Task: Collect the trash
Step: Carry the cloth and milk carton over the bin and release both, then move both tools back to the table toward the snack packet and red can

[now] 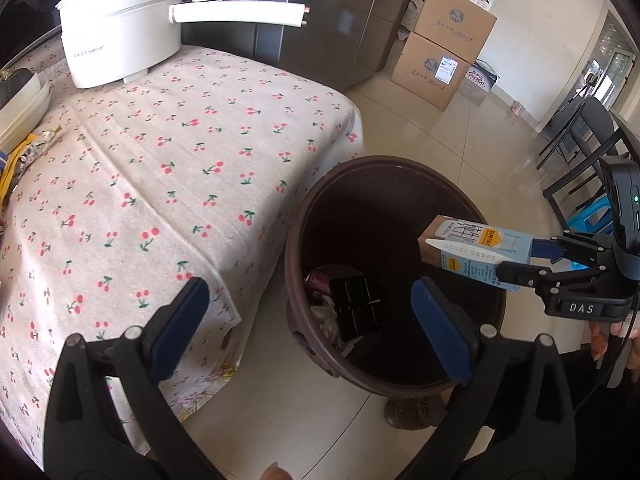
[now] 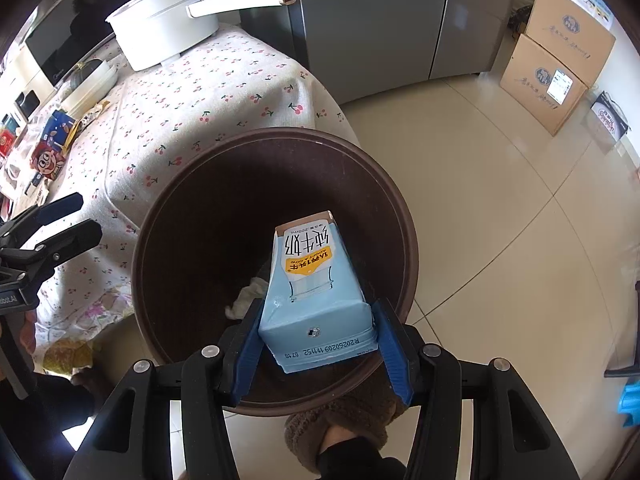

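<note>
My right gripper [image 2: 316, 344] is shut on a light blue milk carton [image 2: 312, 292] and holds it over the open brown trash bin [image 2: 160, 220]. The carton [image 1: 476, 248] and right gripper [image 1: 516, 258] also show in the left wrist view, above the bin's [image 1: 304, 216] right side. My left gripper [image 1: 308, 320] is open and empty, over the bin's near-left rim beside the table. Inside the bin lie a black packet [image 1: 356, 304], a red can [image 1: 316, 280] and crumpled white paper [image 2: 248, 296].
A table with a cherry-print cloth [image 1: 160, 160] stands left of the bin, with a white electric pot [image 1: 120, 28], wrappers [image 1: 24, 156] and snack packs [image 2: 52, 148] on it. Cardboard boxes [image 1: 444, 52] and a grey fridge [image 2: 384, 20] stand behind. A dark chair [image 1: 580, 144] is at right.
</note>
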Tool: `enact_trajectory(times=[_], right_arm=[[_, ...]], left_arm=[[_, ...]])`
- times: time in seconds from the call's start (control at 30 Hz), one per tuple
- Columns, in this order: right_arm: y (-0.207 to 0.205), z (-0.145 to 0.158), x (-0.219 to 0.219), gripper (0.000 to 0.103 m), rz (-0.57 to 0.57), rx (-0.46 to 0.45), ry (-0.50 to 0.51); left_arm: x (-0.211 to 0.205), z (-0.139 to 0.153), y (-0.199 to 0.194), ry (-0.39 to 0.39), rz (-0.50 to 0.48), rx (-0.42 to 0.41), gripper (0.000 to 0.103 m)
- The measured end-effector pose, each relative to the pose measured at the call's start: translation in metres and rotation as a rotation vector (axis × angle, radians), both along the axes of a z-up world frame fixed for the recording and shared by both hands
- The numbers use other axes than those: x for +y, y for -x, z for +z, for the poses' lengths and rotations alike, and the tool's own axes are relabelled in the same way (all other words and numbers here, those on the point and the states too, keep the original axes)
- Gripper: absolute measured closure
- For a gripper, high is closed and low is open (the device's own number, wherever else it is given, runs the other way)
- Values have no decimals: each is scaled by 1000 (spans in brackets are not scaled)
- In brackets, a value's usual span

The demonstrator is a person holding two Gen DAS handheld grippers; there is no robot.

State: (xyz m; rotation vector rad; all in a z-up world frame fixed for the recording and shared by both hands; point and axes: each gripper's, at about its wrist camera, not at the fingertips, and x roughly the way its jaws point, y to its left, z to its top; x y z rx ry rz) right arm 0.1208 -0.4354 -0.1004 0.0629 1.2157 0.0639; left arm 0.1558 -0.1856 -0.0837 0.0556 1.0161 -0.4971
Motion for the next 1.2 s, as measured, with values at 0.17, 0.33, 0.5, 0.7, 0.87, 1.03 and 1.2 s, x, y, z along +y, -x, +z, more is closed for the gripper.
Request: enact_trajectory(times=[0.17, 0.33, 0.5, 0.7, 0.87, 1.03, 1.2], right_arm=[[-6, 4, 8, 32, -19, -9, -6], [-11, 16, 27, 23, 2, -43, -35], [-17, 21, 53, 23, 41, -46, -24], [-26, 29, 86, 23, 87, -53, -19], [-36, 41, 124, 22, 148, -68, -19], [-50, 49, 169, 20, 235, -77, -18], [-72, 54, 206, 20, 299, -84, 2]], left_arm=[[21, 4, 9, -46, 24, -14, 1], [49, 15, 14, -79, 69, -37, 1], [84, 26, 14, -75, 133, -25, 1], [134, 37, 13, -56, 235, -8, 1], [182, 43, 14, -50, 336, 10, 1], [236, 48, 12, -35, 431, 34, 1], [281, 50, -2, -54, 466, 45, 1]])
